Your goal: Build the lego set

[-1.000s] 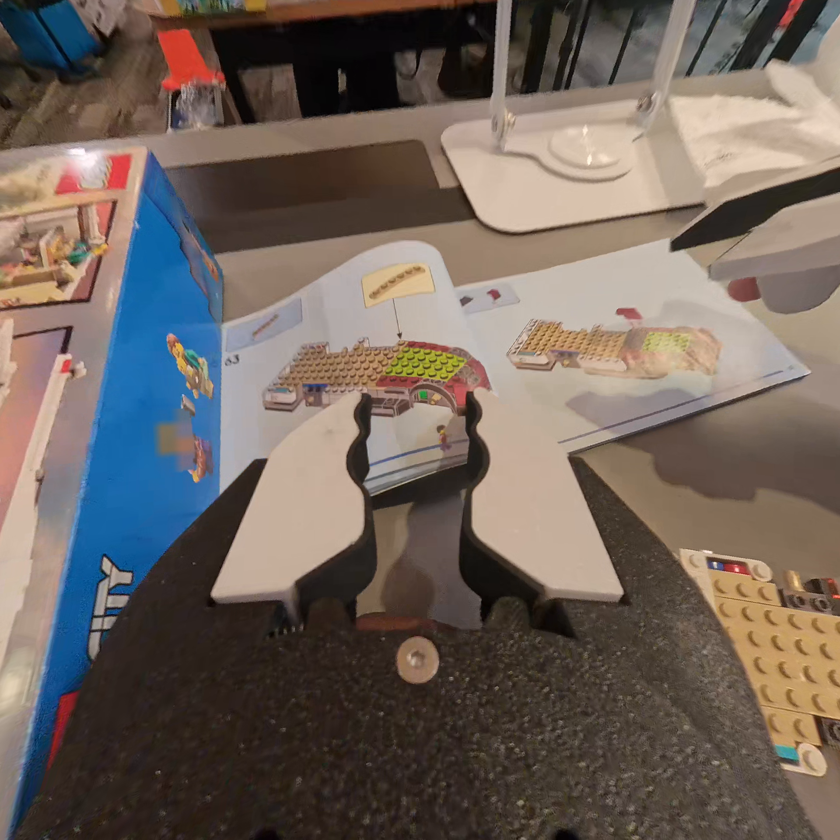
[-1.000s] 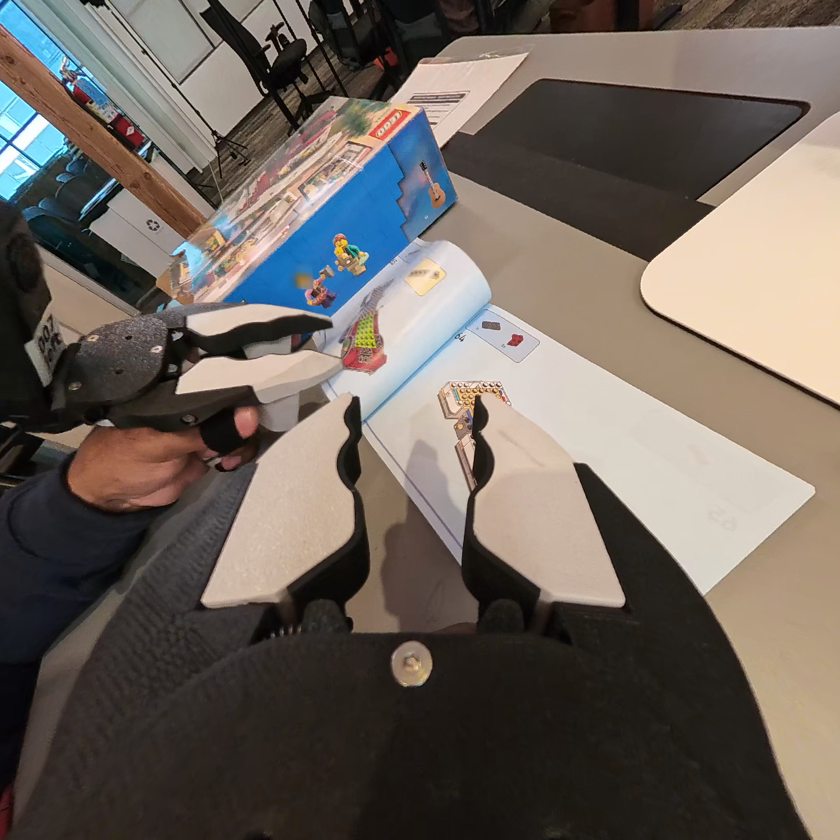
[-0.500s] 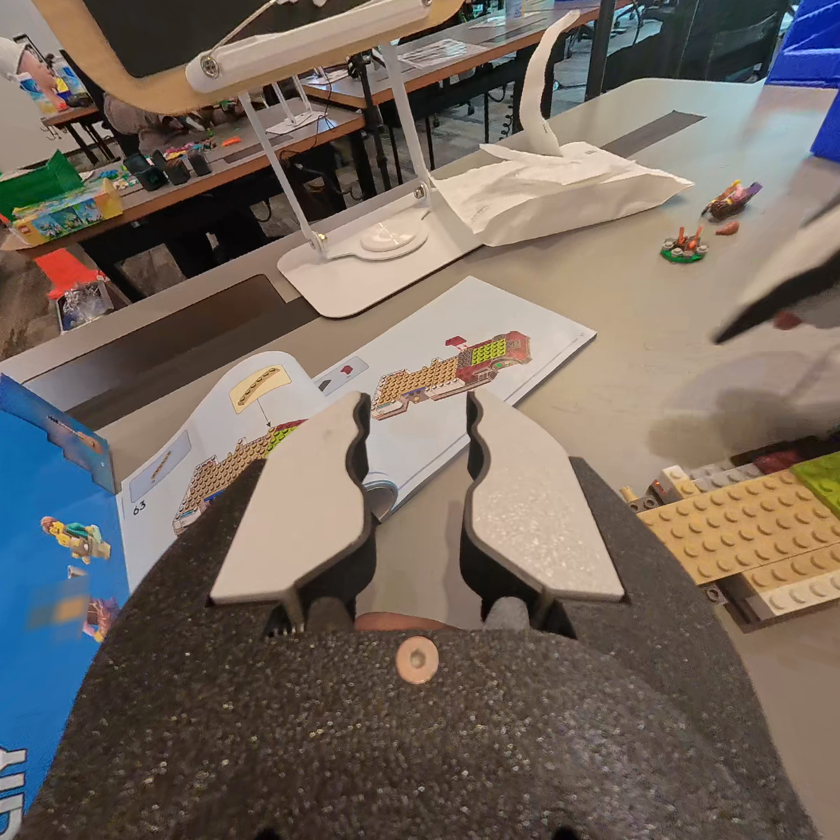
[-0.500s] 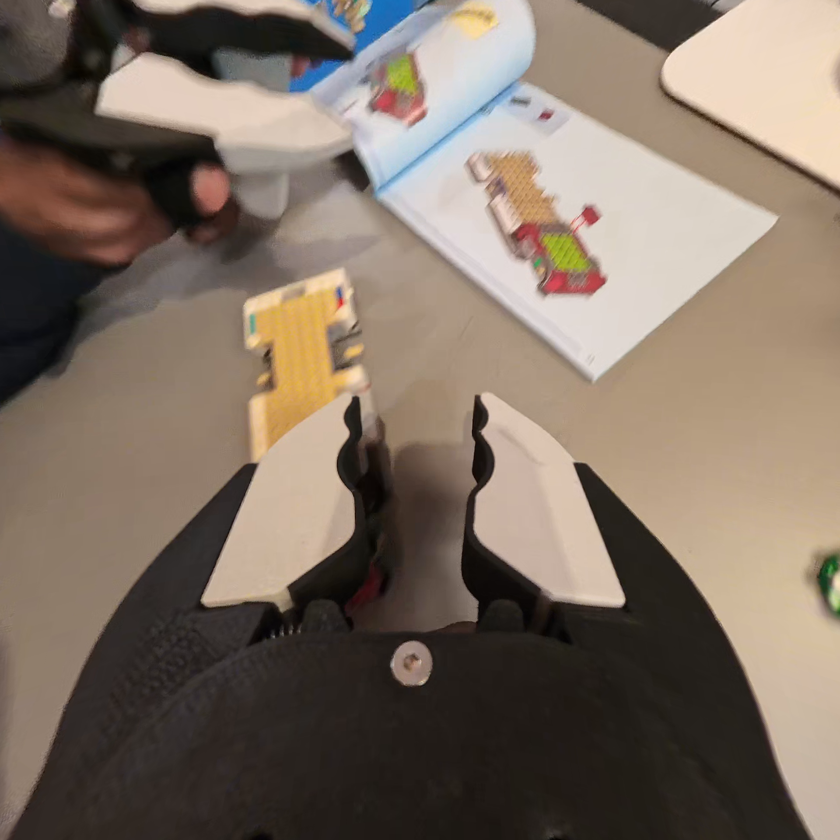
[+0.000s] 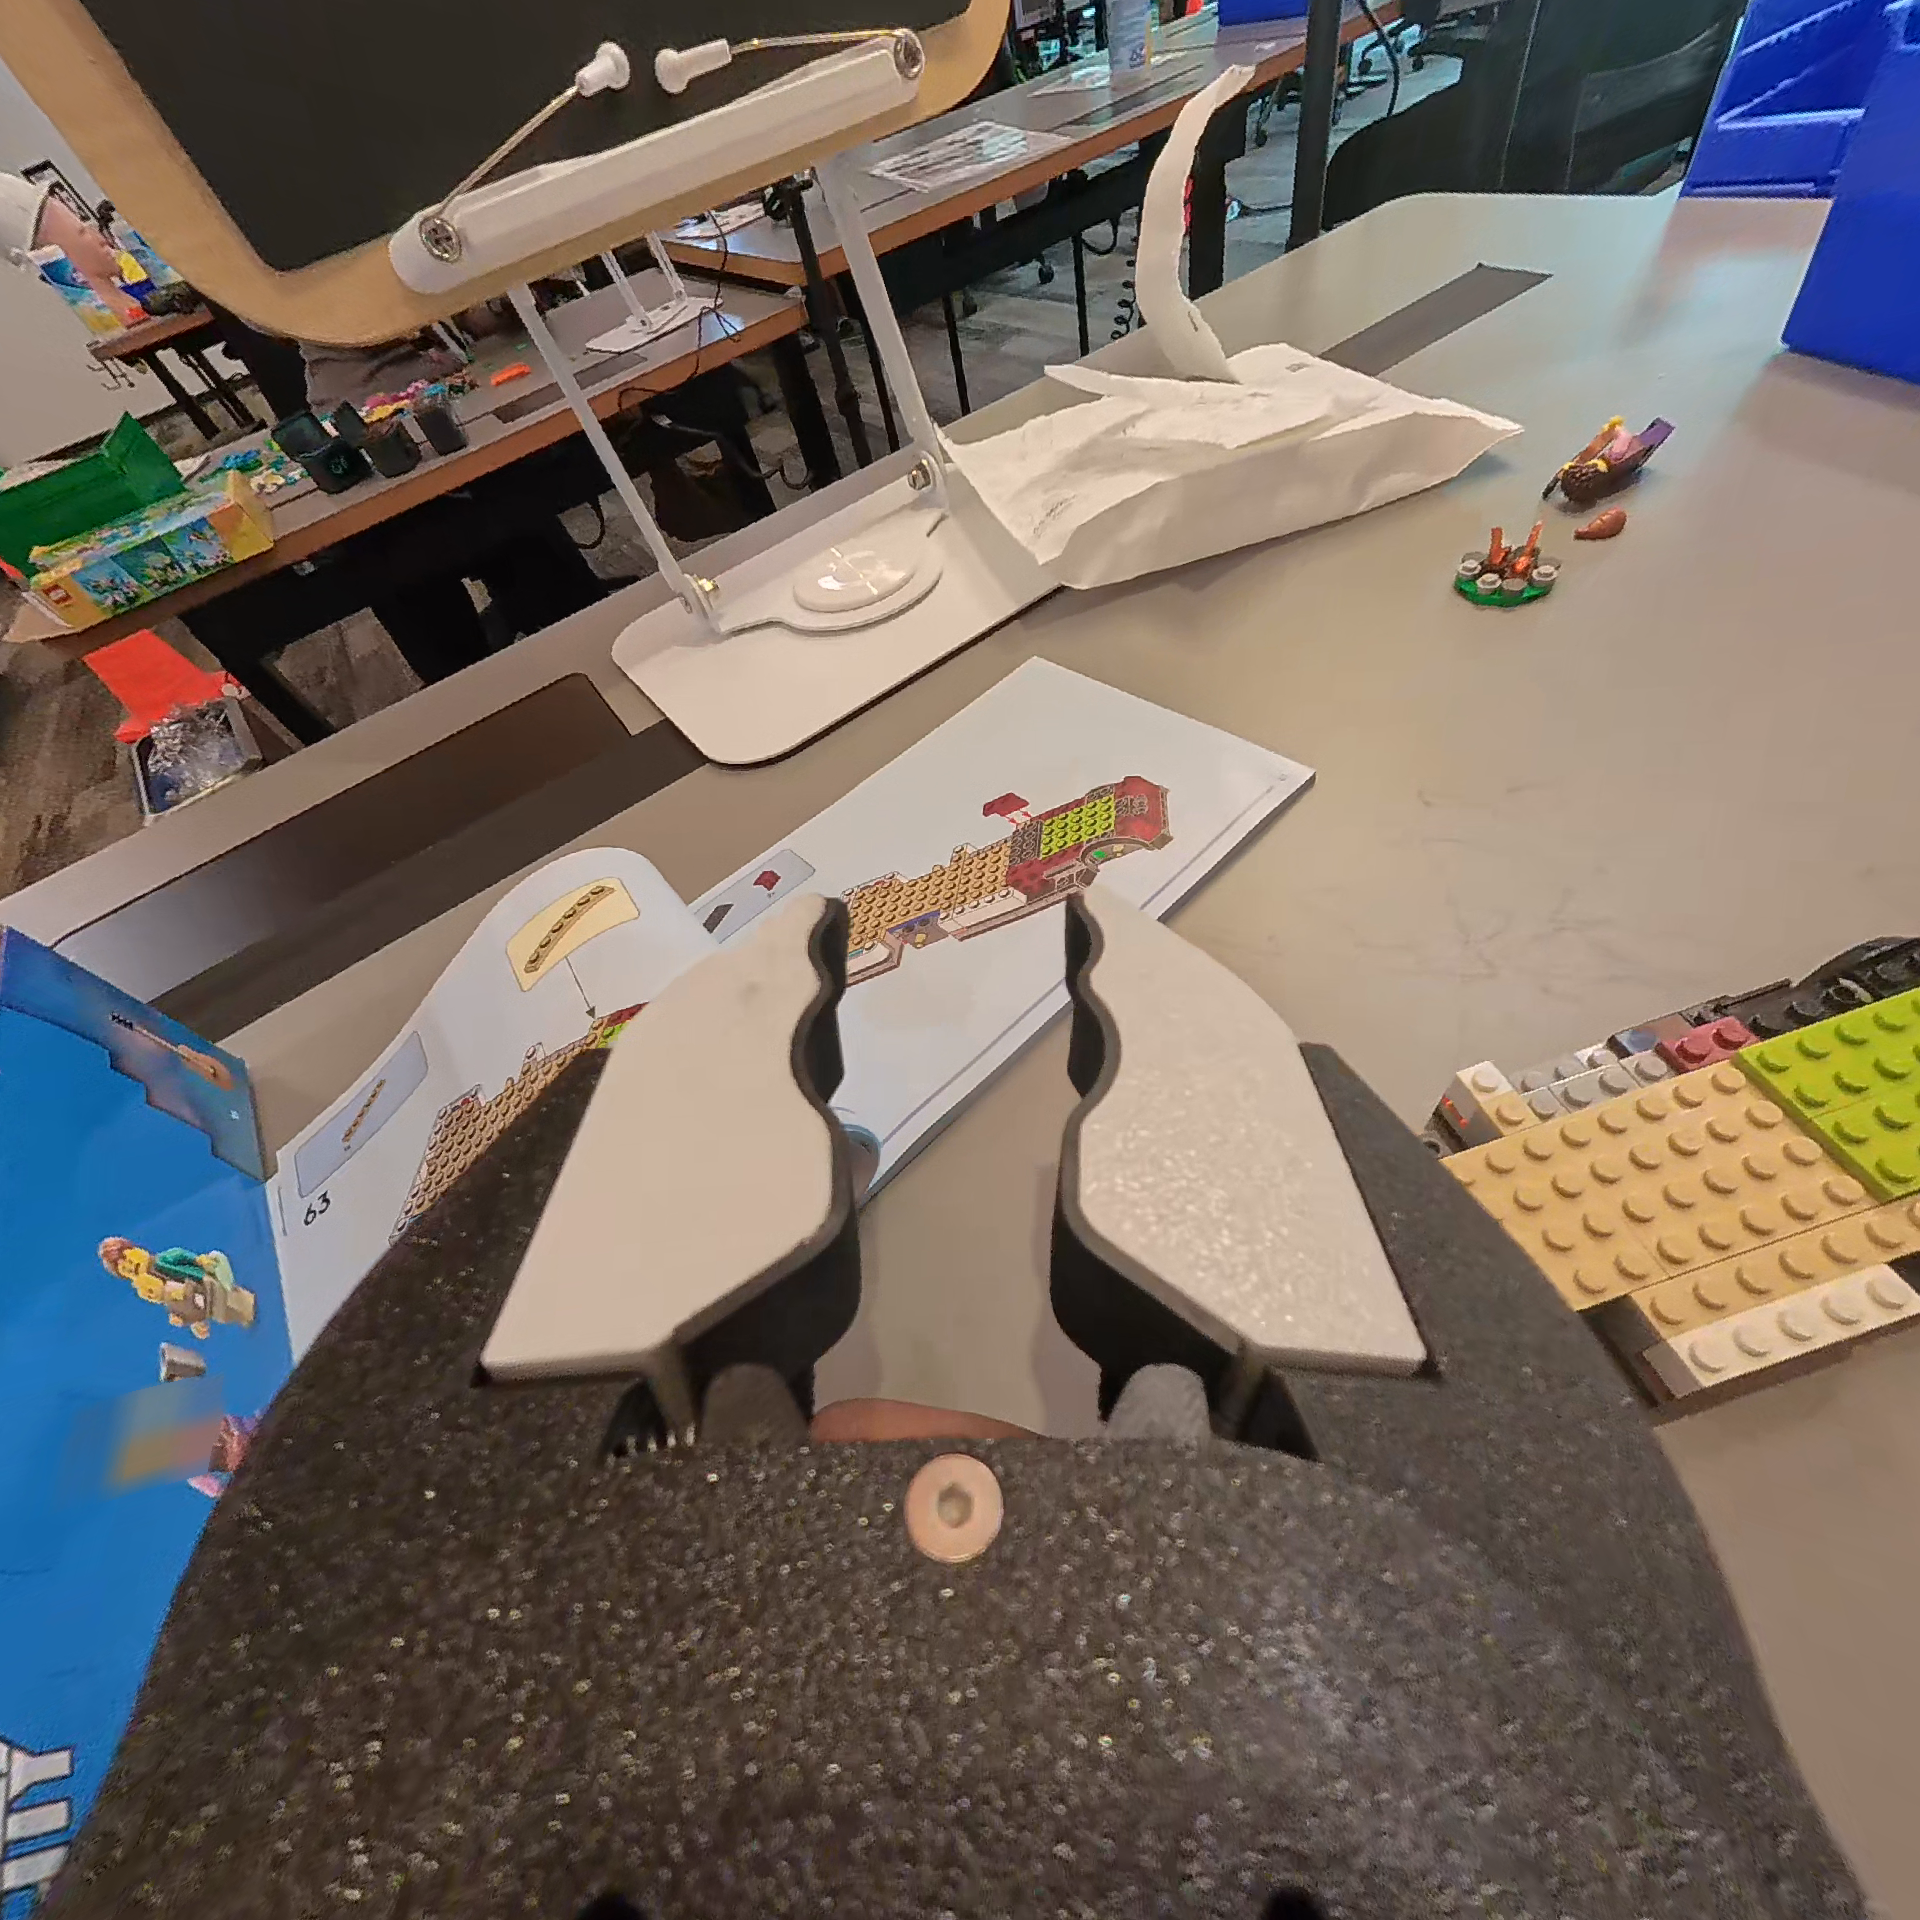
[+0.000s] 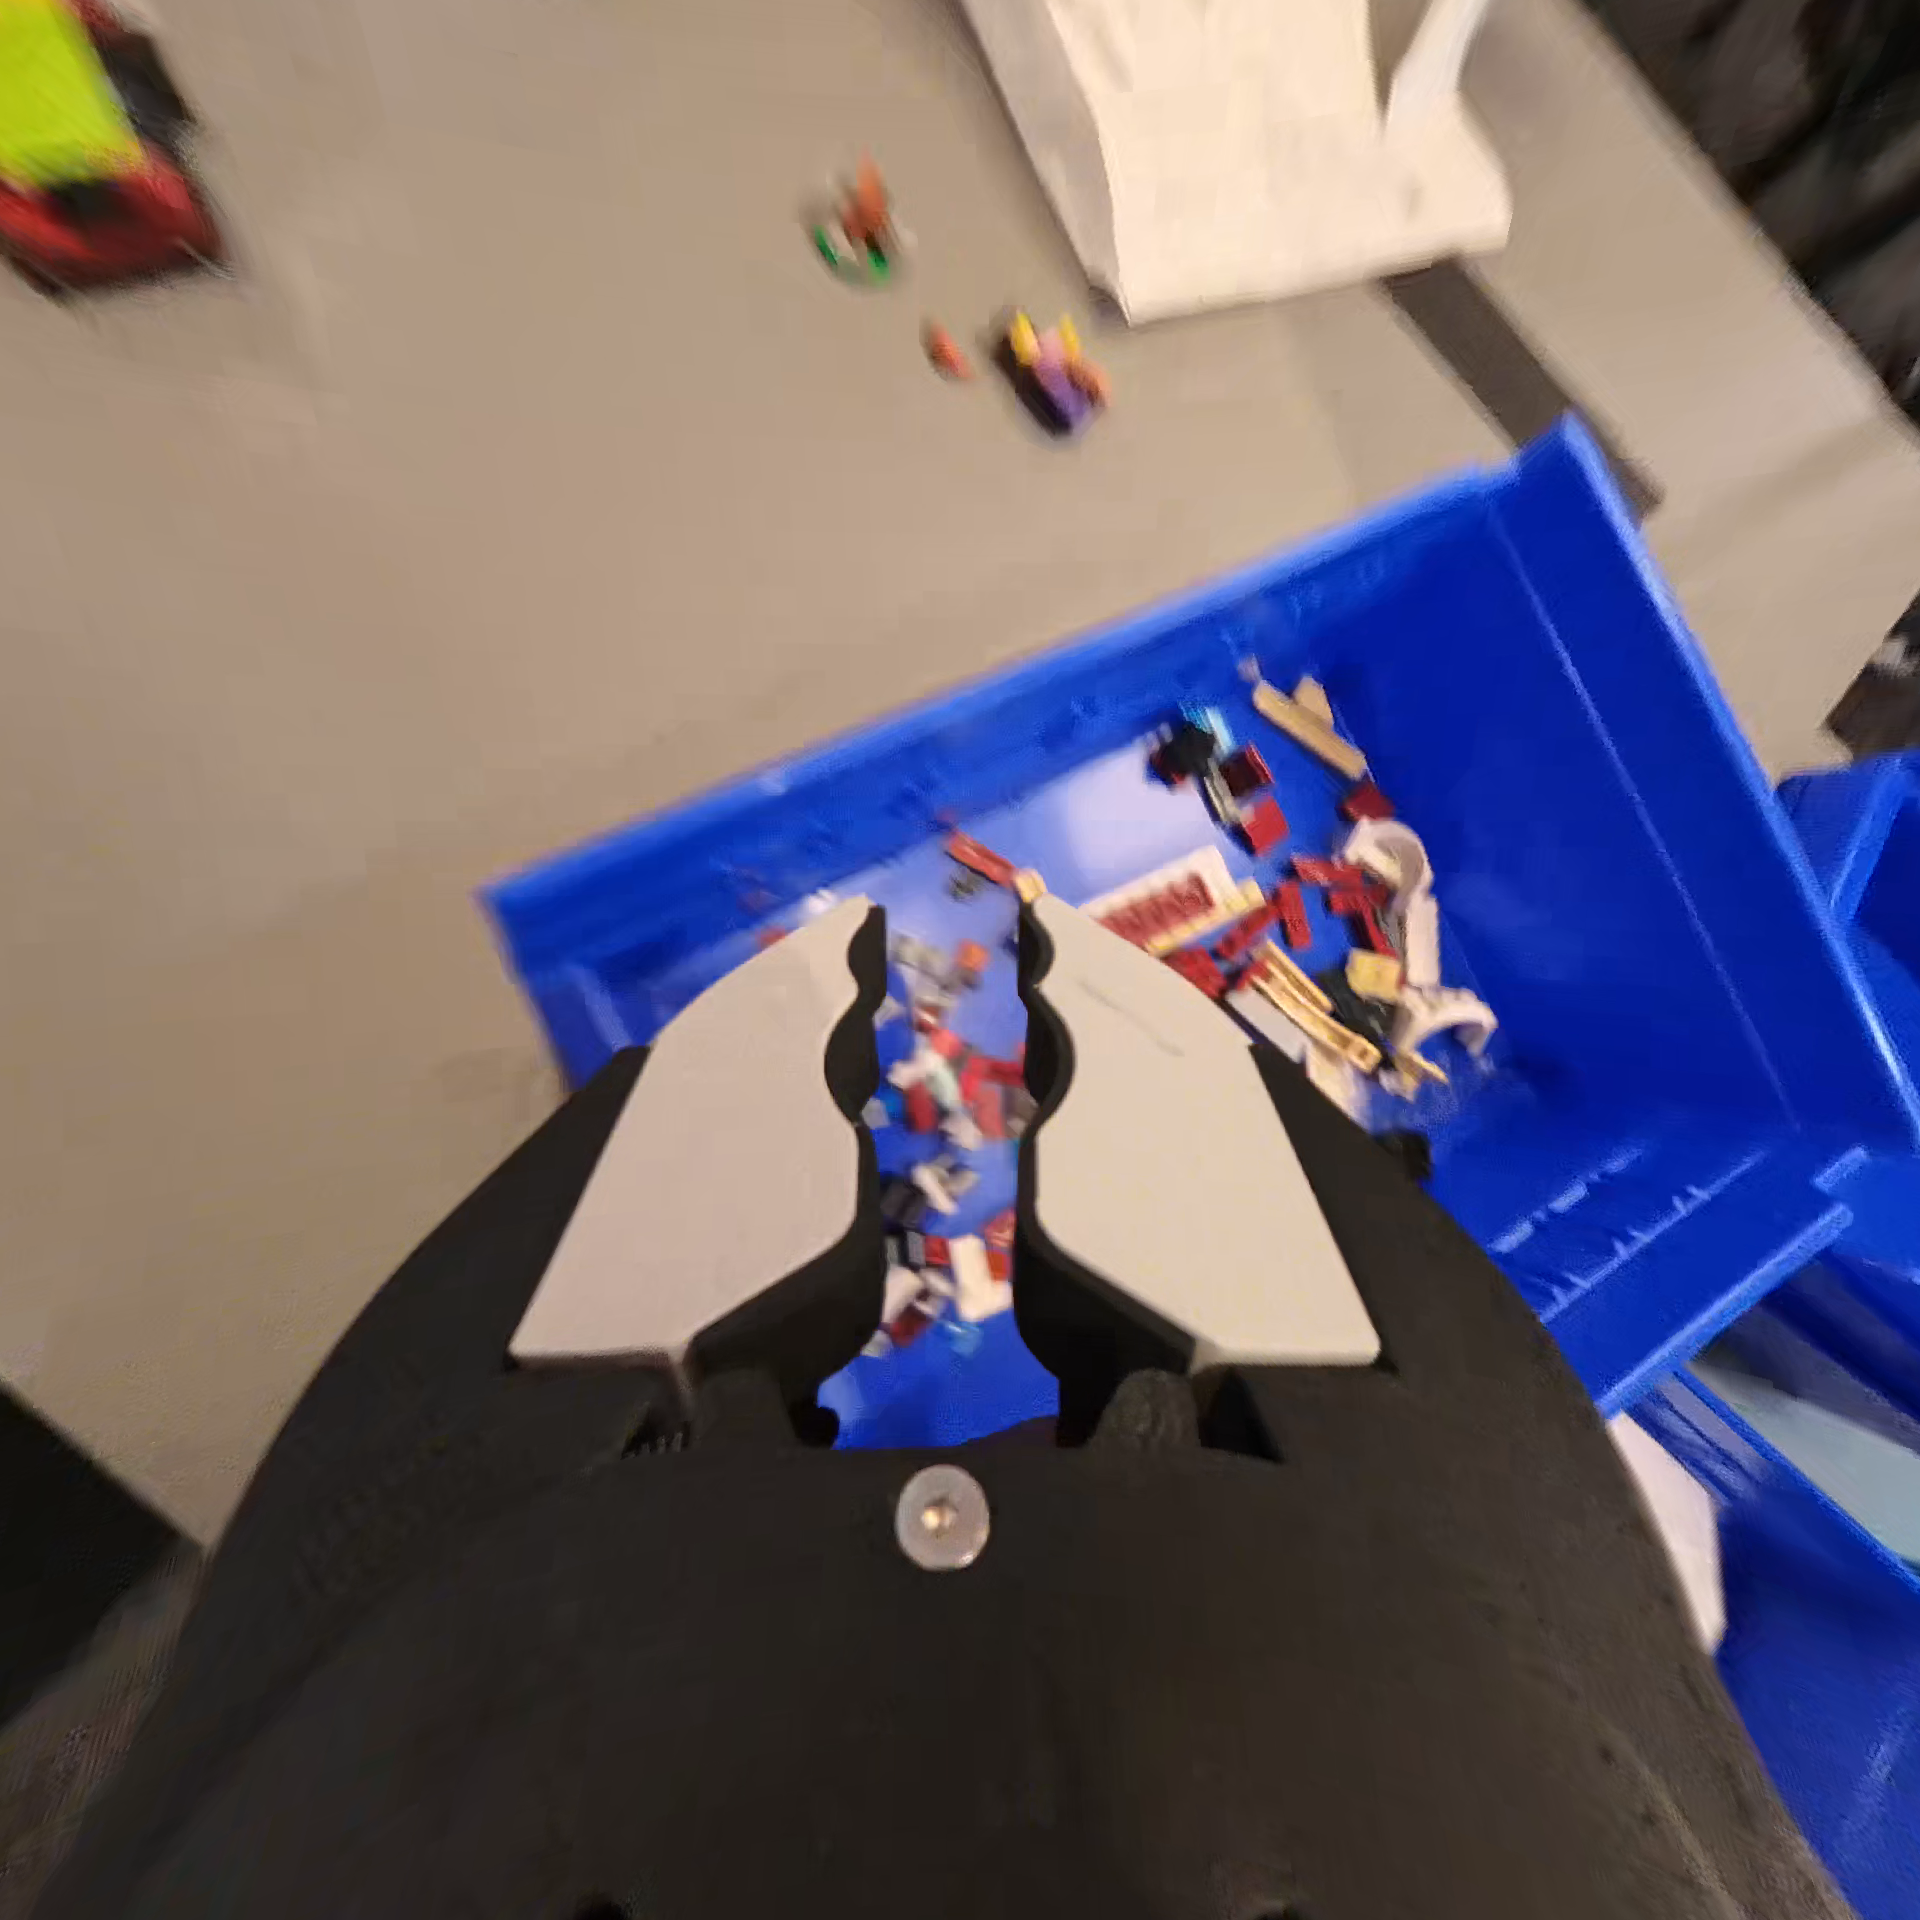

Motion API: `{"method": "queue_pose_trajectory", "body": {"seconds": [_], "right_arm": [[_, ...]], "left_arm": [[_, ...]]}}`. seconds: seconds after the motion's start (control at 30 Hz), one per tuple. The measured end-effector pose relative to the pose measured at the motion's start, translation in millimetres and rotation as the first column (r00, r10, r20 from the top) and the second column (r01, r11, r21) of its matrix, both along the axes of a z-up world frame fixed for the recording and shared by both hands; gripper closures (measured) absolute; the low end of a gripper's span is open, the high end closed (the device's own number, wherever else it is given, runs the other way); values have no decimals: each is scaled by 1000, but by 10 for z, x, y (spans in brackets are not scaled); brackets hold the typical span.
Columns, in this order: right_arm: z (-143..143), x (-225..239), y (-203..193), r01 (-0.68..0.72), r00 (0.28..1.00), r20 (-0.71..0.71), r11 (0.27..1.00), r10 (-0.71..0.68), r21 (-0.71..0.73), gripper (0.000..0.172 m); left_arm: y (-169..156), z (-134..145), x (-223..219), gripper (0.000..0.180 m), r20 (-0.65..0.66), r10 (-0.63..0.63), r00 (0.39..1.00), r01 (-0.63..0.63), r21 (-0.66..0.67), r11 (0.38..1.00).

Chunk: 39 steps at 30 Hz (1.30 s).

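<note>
My left gripper [image 5: 951,920] is open and empty above the near edge of an open instruction booklet [image 5: 1049,831] on the grey table [image 5: 1507,790]. A partly built brick model [image 5: 1704,1174] with tan, lime and white plates lies to its right. My right gripper [image 6: 951,914] is open with a narrower gap and holds nothing. It hovers above a blue bin [image 6: 1558,831] that holds several loose bricks [image 6: 1278,914], red, white and tan. The right wrist view is blurred by motion.
A blue toy box [image 5: 114,1247] stands at the left. A white lamp base [image 5: 831,644] and a white paper bag [image 5: 1226,457] sit behind the booklet. Small brick figures [image 5: 1507,571] lie far right on the table. More blue bins [image 6: 1870,1558] stand to the right. Tip to tip, the grippers are about 45 cm apart.
My right gripper swung right from the booklet, past the brick model, to above the blue bin, and its fingers narrowed with nothing between them. My left gripper tilted up and turned right, staying open.
</note>
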State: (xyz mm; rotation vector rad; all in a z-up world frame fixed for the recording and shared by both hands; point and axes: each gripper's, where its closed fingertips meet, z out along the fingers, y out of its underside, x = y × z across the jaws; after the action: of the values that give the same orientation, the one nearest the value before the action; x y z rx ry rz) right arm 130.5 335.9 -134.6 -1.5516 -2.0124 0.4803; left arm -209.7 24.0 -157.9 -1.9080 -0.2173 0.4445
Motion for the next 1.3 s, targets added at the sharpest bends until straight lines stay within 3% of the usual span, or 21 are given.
{"method": "queue_pose_trajectory", "body": {"seconds": [0.17, 0.6, 0.77, 0.97, 1.3], "right_arm": [[-628, -228, 298, -64, 980, 187, 997, 70, -39, 147], [-1069, -267, 415, -114, 931, 338, 990, 137, -85, 148], [-1083, -264, 383, -123, 925, 351, 988, 149, -93, 160], [-1041, -274, 402, -127, 933, 342, 992, 111, 25, 163], [-678, -334, 390, -118, 962, 265, 976, 66, 185, 164]], "left_arm": [[12, -41, 17, 140, -3, -1, 1000, 1, -10, 1000], [39, -147, 16, 140, -16, -12, 1000, 11, -47, 999], [56, -151, 38, 140, -18, -16, 1000, 15, -50, 999], [62, -117, 68, 140, -28, -21, 999, 20, -44, 999], [59, -45, 113, 140, -38, -34, 999, 33, -27, 999]]}}
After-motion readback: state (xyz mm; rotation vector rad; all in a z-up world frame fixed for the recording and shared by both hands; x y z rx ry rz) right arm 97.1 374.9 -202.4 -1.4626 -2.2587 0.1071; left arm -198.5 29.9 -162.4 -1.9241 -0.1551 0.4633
